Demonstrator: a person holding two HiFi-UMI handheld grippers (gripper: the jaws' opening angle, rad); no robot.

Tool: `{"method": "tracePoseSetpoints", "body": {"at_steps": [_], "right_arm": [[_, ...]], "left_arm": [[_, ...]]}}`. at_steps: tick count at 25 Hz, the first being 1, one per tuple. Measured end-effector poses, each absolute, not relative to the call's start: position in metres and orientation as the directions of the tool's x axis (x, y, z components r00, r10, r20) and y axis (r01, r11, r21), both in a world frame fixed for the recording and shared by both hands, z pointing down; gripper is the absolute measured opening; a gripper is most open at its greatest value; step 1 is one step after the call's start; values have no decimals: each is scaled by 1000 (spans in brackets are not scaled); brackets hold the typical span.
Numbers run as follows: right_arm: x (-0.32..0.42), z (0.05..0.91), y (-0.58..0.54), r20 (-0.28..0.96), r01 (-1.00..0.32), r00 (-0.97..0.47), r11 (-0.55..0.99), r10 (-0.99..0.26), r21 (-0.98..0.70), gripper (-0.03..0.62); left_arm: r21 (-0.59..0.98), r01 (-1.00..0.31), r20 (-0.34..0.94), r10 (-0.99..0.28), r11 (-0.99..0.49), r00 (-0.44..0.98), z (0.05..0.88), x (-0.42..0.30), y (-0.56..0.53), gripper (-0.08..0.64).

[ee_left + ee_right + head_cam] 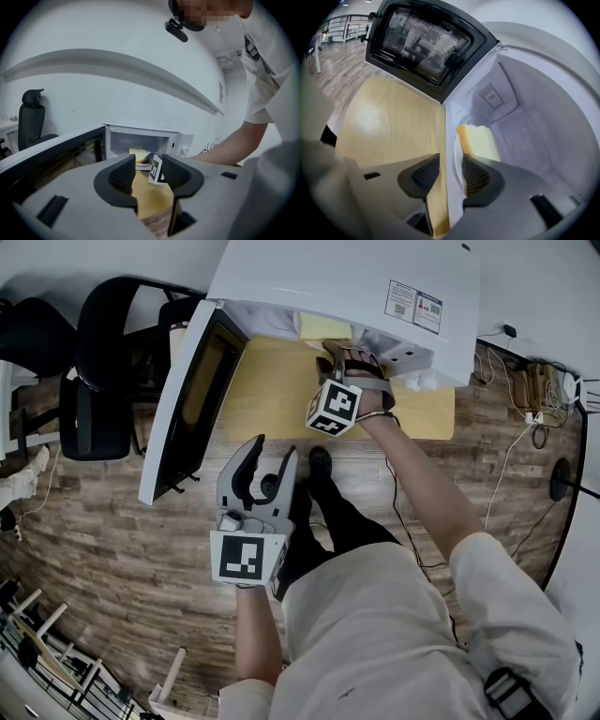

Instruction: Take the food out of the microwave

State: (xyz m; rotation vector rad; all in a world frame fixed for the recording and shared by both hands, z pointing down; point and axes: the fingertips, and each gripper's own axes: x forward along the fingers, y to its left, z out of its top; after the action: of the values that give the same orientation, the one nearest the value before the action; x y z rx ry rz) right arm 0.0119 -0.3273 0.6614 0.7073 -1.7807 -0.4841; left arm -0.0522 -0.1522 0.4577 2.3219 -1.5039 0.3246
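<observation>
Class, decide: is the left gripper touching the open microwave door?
Apart. The head view shows floor between the left gripper and the microwave door; the left gripper view shows its open jaws empty.

Yellow tabletop point(272, 399) carries white microwave point(347, 287) (door point(187, 399) swung open).

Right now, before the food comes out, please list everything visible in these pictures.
microwave: 1, white, on the table, door open
food: 1, yellow, inside the microwave
plate: 1, white, under the food
table: 1, yellow wood, under the microwave
office chair: at least 1, black, left of microwave
cables: several, white and black, floor at right
floor: brown wood planks
left gripper: 1, grey, jaws apart, empty, back from the microwave
right gripper: 1, grey, at the microwave mouth, jaws apart around the plate rim
</observation>
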Motion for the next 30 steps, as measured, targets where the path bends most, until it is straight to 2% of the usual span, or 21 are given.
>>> {"method": "tracePoseSetpoints", "body": {"at_steps": [14,30], "right_arm": [[14,652,-337,635,-198,-207,667,-745,718,52],[17,642,-329,522,-70,-212,545,-826,835,20]], "left_arm": [[159,-915,386,-830,-370,403,454,-50,-148,166],[132,-920,392,-833,-369,391,445,-42,-139,166]]}}
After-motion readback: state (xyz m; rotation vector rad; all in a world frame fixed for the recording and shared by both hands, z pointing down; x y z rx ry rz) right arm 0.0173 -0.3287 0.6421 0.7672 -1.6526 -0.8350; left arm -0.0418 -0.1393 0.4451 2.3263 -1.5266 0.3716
